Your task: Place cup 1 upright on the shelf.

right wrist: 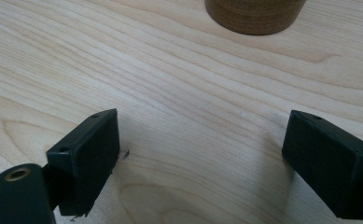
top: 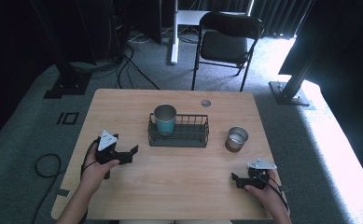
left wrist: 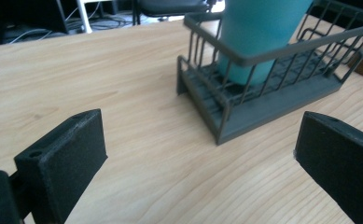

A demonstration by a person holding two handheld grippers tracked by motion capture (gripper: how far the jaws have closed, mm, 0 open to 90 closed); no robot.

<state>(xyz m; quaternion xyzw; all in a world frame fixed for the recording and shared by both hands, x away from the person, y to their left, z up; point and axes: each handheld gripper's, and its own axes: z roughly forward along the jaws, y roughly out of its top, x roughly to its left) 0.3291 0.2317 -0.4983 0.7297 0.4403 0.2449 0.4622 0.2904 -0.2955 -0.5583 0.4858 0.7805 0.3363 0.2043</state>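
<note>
Left hand (top: 95, 165) comes in from the bottom edge, forearm angled up and slightly right, wrist low over the table (top: 123, 196). It grips the left gripper (top: 133, 150) from behind, grey three-cornered plate on top, jaws pointed right toward the wire basket (top: 178, 138). Jaws stand wide apart, nothing between them; bare wood shows in the gap in the left gripper view.

Wire basket sits mid-table, near the left gripper but apart from it. Teal cup (top: 165, 119) stands upright inside the basket's left end; in the left gripper view it (left wrist: 256, 37) rises behind the near corner bars.

Brown cup (top: 236, 139) stands upright on the table just right of the basket, not touching it.

Right hand (top: 263, 186) lies low at the near right edge, holding the right gripper (top: 234, 178) pointed left. Jaws apart, empty; the brown cup's base (right wrist: 255, 14) lies ahead of them, well clear.
</note>
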